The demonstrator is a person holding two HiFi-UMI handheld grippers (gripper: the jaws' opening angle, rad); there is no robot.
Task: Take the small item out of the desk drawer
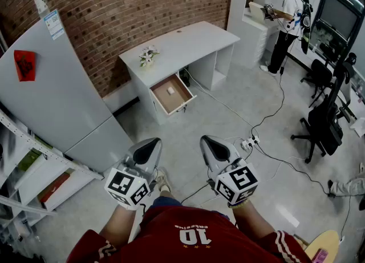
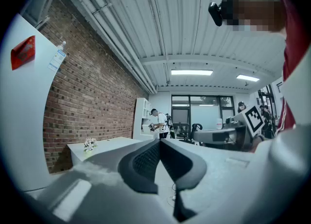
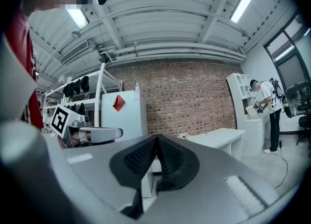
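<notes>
A white desk stands against the brick wall, far ahead of me. Its wooden drawer is pulled out, and a small white item lies inside. My left gripper and right gripper are held side by side near my body, well short of the desk. Both are shut with nothing between the jaws. In the left gripper view the tips meet, with the desk low at the left. The right gripper's tips also meet, and the desk shows beyond them.
A tall white fridge stands at the left with shelving below it. Cables and a power strip cross the floor on the right. Black office chairs stand far right. A person stands by white shelves at the back. Flowers sit on the desk.
</notes>
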